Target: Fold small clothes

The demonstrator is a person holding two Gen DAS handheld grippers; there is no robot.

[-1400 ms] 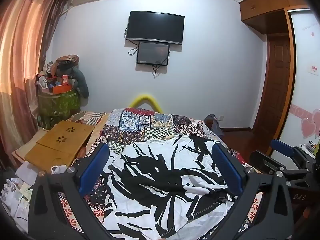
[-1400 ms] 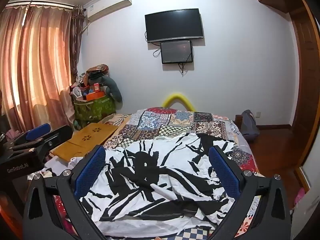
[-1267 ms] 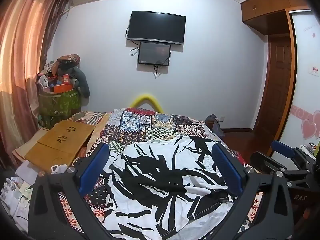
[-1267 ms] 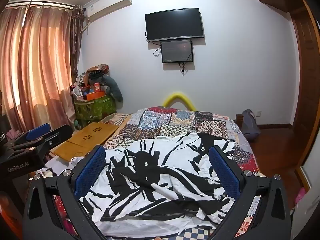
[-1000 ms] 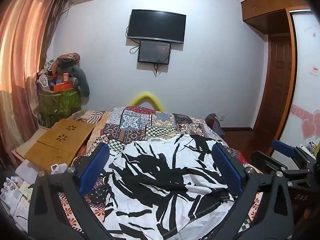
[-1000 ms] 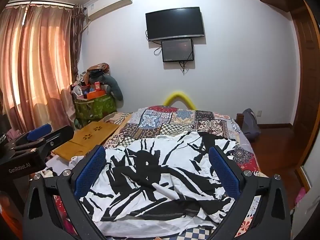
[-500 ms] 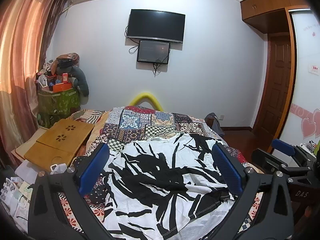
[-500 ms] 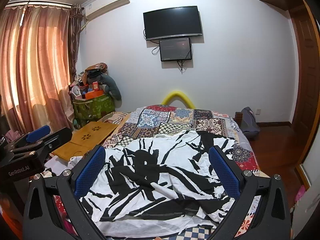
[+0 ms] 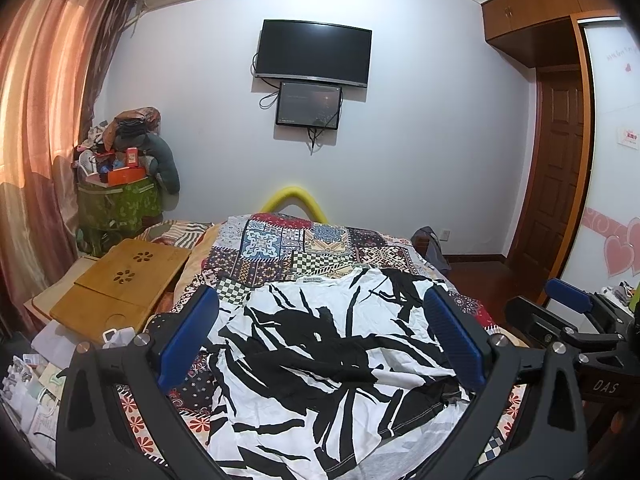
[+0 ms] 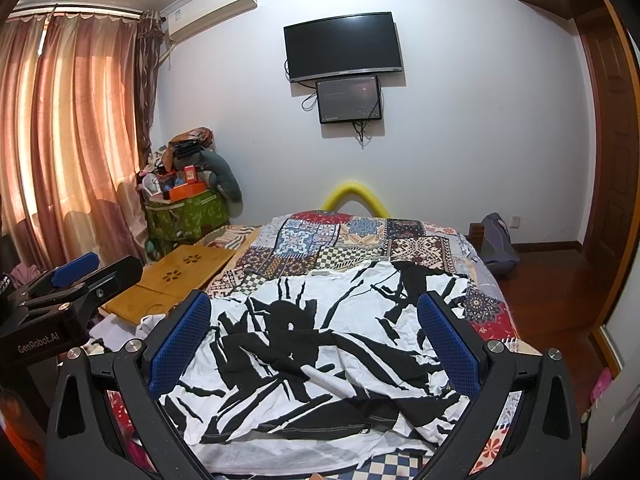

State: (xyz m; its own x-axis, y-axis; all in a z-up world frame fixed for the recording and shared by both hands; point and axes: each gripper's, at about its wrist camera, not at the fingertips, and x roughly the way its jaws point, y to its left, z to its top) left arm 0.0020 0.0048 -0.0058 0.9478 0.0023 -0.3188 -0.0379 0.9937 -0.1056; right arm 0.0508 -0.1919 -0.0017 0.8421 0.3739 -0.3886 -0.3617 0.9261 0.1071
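The black-and-white garment [image 9: 320, 344] lay spread on the bed [image 9: 280, 248], on the patchwork cover, with its neckline and label at the far edge and its hem toward the cameras. Its long axis therefore ran from the near edge of the bed toward the far wall. The cloth was rumpled, with a raised ridge across the middle and a bunched lower right corner.

Compared with the views of about a second earlier, the garment showed no change of shape or position. Only the viewpoints had risen slightly. Judged from this, folding had not yet begun and the step in hand was still the approach.

The left tool [image 9: 320, 340] hung above the near part of the garment with its jaws spread wide and nothing between them. The right tool [image 10: 314, 340] hung likewise, wide apart and holding nothing, just beside the left one. Neither touched the cloth.

Beyond the bed, a wooden lap tray [image 9: 120, 280] lay at the left, and a television [image 9: 314, 54] hung on the far wall.
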